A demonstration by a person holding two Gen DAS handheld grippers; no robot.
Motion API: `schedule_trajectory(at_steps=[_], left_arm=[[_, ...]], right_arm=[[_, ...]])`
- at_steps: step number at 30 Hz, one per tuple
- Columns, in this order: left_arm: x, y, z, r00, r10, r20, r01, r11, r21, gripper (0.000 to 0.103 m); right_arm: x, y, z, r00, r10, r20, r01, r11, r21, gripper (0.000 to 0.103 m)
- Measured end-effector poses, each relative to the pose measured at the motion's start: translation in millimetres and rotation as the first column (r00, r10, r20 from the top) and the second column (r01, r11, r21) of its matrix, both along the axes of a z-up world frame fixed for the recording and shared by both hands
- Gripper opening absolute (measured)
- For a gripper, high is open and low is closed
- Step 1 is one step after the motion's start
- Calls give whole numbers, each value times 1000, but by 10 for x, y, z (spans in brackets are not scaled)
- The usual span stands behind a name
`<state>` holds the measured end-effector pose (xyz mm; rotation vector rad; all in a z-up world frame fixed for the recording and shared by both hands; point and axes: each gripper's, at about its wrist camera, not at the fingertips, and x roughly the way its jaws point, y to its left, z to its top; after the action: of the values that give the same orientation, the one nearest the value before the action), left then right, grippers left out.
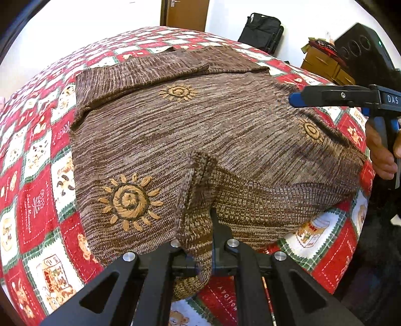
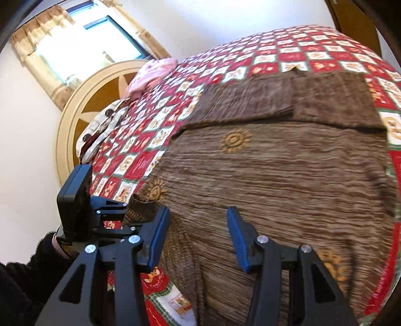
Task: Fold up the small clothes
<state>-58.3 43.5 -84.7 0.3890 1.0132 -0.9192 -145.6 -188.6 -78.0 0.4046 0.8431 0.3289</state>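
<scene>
A brown knit sweater [image 1: 200,130] with embroidered suns lies spread on a red, white and green patchwork quilt [image 1: 37,200]. A sleeve [image 1: 140,72] is folded across its far part. My left gripper [image 1: 200,260] is shut on a bunched fold of the sweater's near edge, which stands up between the fingers. In the right wrist view the sweater [image 2: 275,175] fills the middle. There my right gripper [image 2: 199,240] is open just above the knit, with nothing between its blue pads [image 2: 160,238]. From the left wrist view, the right gripper [image 1: 294,99] hovers at the sweater's right side, held by a hand [image 1: 383,155].
The quilt [image 2: 225,62] covers a bed with a round cream headboard [image 2: 82,105] and pillows [image 2: 153,72] at one end. A black bag [image 1: 263,32], a wooden drawer unit [image 1: 323,65] and a door [image 1: 188,12] stand beyond the bed. The bed's edge runs close under both grippers.
</scene>
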Motion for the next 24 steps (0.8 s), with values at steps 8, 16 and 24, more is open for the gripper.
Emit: schedule_trajectory(at_steps=[8, 16, 24], left_arm=[[166, 229, 287, 996, 51, -73, -64, 979, -194, 4], [553, 308, 27, 962, 197, -187, -238, 943, -233, 4], [610, 301, -115, 939, 249, -238, -305, 921, -242, 4]], right_arm=[[-221, -354, 46, 997, -82, 0, 82, 996, -15, 52], [-794, -896, 238, 983, -181, 10, 178, 954, -239, 52], [-1217, -769, 157, 997, -11, -82, -21, 921, -388, 52]])
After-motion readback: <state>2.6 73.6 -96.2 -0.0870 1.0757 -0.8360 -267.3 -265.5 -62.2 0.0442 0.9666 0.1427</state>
